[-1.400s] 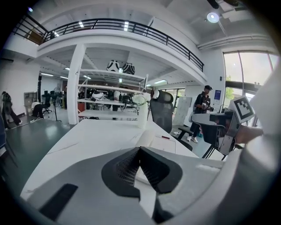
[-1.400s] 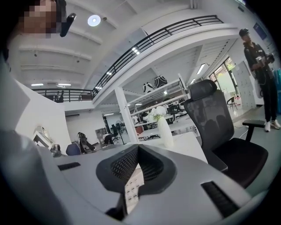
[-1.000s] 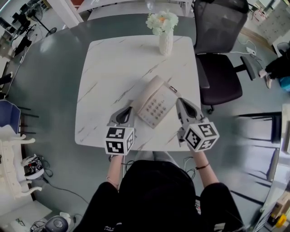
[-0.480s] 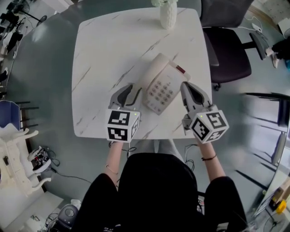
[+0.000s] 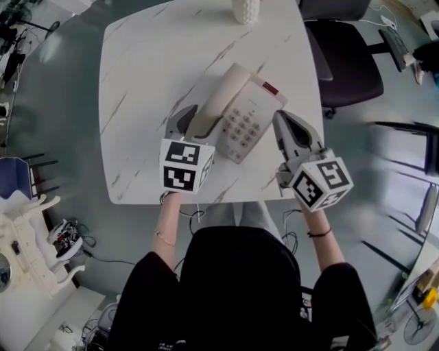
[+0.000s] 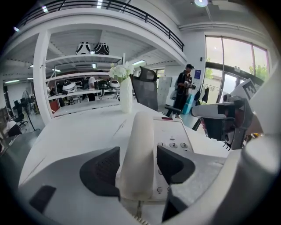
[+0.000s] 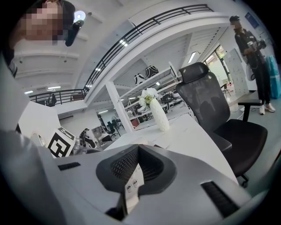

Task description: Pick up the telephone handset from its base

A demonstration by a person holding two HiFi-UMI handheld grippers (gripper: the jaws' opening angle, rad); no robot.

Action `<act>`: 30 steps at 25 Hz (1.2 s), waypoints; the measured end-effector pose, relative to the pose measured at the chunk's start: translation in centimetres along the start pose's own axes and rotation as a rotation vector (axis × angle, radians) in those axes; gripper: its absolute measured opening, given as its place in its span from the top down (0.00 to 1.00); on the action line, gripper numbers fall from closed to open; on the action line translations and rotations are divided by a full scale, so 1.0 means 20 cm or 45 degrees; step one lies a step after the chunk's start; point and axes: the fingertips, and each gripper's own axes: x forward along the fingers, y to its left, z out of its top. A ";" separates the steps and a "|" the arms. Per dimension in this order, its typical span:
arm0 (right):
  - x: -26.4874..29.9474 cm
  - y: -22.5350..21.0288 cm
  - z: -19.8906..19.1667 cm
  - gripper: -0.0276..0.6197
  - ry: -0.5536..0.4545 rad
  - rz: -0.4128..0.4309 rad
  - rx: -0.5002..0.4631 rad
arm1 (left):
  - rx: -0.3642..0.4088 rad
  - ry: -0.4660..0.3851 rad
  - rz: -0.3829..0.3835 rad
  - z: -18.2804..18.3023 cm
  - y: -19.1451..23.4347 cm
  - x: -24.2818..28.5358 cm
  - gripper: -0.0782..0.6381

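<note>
A cream telephone base [image 5: 250, 130] lies on the white marble table [image 5: 137, 82], with the handset [image 5: 218, 103] resting along its left side. My left gripper [image 5: 194, 123] is at the handset's near end. In the left gripper view its jaws have just been opening and stand on either side of the handset [image 6: 138, 149], open, with the keypad of the base [image 6: 173, 134] to the right. My right gripper [image 5: 280, 120] hovers just right of the base, its jaws together; a sliver of keypad shows through them in the right gripper view [image 7: 134, 178].
A white vase [image 5: 245, 9] with flowers stands at the table's far edge. A black office chair [image 5: 346, 62] is off the table's far right corner. The near table edge runs just behind both grippers. A person [image 6: 185, 83] stands in the background.
My left gripper has moved forward and down to the handset's near end, and its jaws went from shut to wide open around it. The right gripper has barely shifted.
</note>
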 end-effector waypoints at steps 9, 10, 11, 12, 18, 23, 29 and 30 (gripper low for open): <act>-0.01 -0.01 -0.01 0.97 -0.009 -0.001 0.033 | 0.023 0.039 -0.059 0.02 -0.02 0.09 0.55; -0.01 -0.01 -0.01 0.97 -0.010 -0.005 0.036 | 0.025 0.046 -0.054 0.01 -0.01 0.10 0.55; -0.01 -0.02 -0.01 0.97 -0.011 -0.010 0.039 | 0.031 0.055 -0.050 0.01 -0.01 0.11 0.55; -0.02 -0.03 -0.01 0.97 -0.012 -0.014 0.042 | 0.043 0.068 -0.046 0.00 -0.01 0.12 0.55; -0.03 -0.05 -0.01 0.97 -0.021 -0.032 0.064 | 0.061 0.088 -0.063 -0.01 -0.01 0.14 0.57; -0.04 -0.06 -0.01 0.97 -0.024 -0.042 0.068 | 0.071 0.080 -0.063 0.00 -0.01 0.14 0.58; -0.04 -0.06 -0.01 0.97 -0.022 -0.047 0.074 | 0.049 0.046 -0.068 0.01 -0.01 0.12 0.58; -0.04 -0.06 -0.01 0.97 -0.019 -0.044 0.076 | 0.040 0.040 -0.072 0.02 -0.02 0.12 0.58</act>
